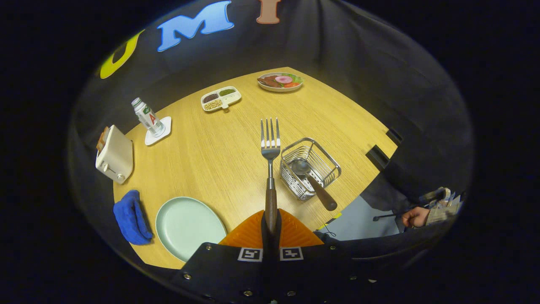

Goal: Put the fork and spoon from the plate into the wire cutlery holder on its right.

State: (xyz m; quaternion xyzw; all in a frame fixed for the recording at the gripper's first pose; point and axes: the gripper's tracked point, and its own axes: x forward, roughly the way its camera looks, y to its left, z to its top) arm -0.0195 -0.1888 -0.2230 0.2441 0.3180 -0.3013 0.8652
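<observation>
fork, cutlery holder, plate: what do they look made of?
Fork, clamped in the gripper: shiny metal head, dark wood-like handle.
Cutlery holder: bright metal wire, see-through grid walls, spoon inside.
Plate: pale green, smooth, matte; probably ceramic, possibly melamine.

forks: 1 | spoons: 1 | wire cutlery holders: 1 | empty plates: 1 | food plates: 1 | divided snack trays: 1 | bottles: 1 | coasters: 1 | toasters: 1 | blue cloths: 1 | grippers: 1, closed on the fork handle
</observation>
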